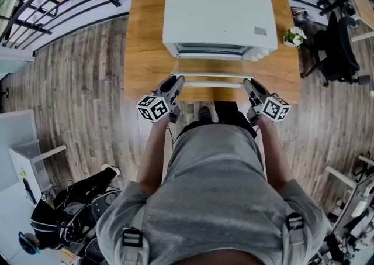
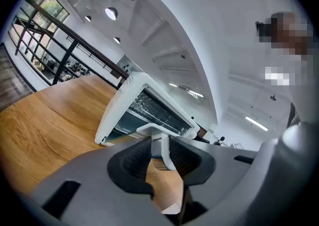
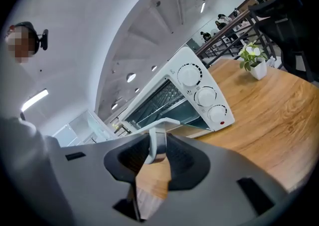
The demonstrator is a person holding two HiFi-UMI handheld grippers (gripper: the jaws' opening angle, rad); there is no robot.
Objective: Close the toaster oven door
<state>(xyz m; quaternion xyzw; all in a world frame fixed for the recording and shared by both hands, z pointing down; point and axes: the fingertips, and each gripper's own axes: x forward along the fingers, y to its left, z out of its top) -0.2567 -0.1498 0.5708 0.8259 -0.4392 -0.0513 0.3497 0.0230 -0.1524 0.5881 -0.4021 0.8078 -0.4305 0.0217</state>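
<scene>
The left claw (image 2: 160,150) gripped one end of the smooth white bar handle (image 1: 213,84) between dark ribbed pads. The right claw (image 3: 157,151) was clamped on the other end the same way. The handle belonged to a glass-paned door (image 3: 192,119), which hung part open, hinged at the bottom. Behind it sat the boxy white toaster oven (image 1: 219,18) with a wire rack (image 2: 157,108) inside and three round dials (image 3: 205,98). It rested on the grained wooden worktop (image 1: 146,35), with a small potted plant (image 1: 294,37) beside it.
</scene>
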